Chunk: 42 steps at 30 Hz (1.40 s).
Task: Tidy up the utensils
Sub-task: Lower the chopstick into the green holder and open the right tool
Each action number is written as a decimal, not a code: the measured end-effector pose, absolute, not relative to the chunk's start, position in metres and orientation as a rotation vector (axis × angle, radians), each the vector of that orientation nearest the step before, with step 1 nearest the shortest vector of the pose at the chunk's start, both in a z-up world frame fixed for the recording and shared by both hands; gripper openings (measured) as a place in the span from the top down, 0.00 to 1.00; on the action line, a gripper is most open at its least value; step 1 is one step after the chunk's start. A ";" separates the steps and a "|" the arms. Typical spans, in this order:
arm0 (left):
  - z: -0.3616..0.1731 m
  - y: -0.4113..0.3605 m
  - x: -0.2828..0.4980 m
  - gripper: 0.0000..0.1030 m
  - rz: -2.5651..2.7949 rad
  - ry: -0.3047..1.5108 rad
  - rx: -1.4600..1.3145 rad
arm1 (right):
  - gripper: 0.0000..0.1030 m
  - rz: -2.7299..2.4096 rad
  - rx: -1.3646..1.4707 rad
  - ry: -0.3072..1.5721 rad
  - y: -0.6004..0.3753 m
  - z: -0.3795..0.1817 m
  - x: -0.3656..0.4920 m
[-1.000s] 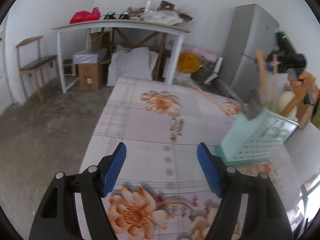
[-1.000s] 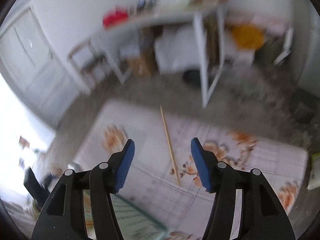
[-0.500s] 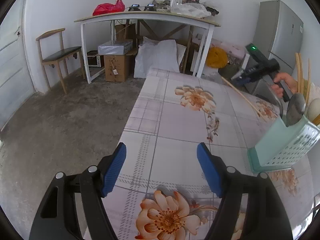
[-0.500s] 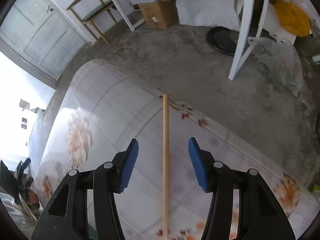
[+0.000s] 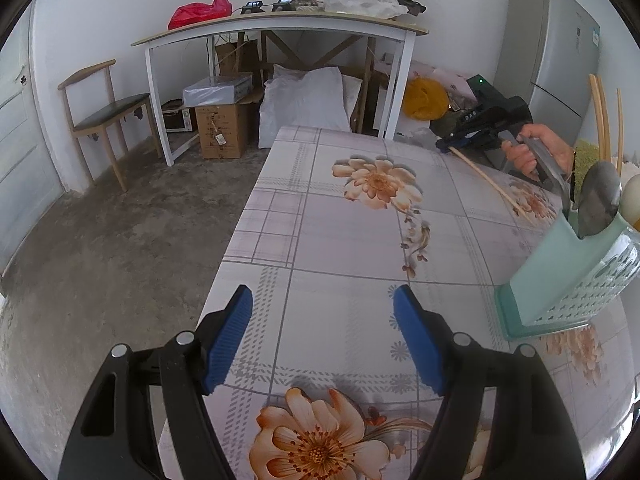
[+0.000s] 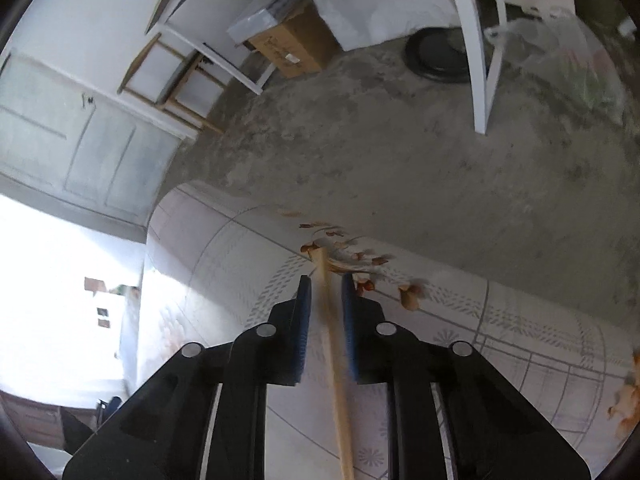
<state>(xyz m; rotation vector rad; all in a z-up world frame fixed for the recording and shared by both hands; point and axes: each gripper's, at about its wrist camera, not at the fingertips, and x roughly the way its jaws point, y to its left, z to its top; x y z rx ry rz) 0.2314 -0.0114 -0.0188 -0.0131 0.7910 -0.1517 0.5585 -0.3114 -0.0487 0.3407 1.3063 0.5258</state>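
Lying flat on the flowered cloth of the bench (image 5: 360,240), the chopstick (image 6: 335,356) runs lengthwise straight up the middle of the right wrist view, its far tip just past the right gripper (image 6: 322,284) and its near end running out of the bottom of the frame. That gripper's jaws are closing with the chopstick between them; the blue pads (image 6: 304,312) stand narrowly on either side of it, and a thin gap still shows on each side, so contact cannot be confirmed. In the left wrist view the same stick (image 5: 486,178) slants across the bench's far right part, its far end at the right gripper (image 5: 450,148), which a hand (image 5: 532,152) holds by the handle, its near end pointing toward the holder (image 5: 560,280). The pale green holder stands near the bench's right edge, tilted in the fisheye, with a spoon (image 5: 598,196) and other chopsticks (image 5: 600,116) upright in it. The left gripper (image 5: 323,294) hangs over the bare cloth at the near end of the bench, its jaws spread wide with nothing between them, well apart from the holder and the stick.
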 end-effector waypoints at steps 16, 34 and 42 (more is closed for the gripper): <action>-0.007 -0.012 0.220 0.31 -0.192 0.746 -0.055 | 0.96 0.405 0.197 0.915 -0.359 0.106 0.468; 0.033 -0.004 0.162 0.31 -0.304 0.627 -0.102 | 0.96 0.504 0.240 0.289 -0.337 0.299 0.212; 0.046 0.014 0.142 0.31 -0.303 0.592 -0.086 | 0.96 0.433 0.253 0.383 -0.320 0.222 0.230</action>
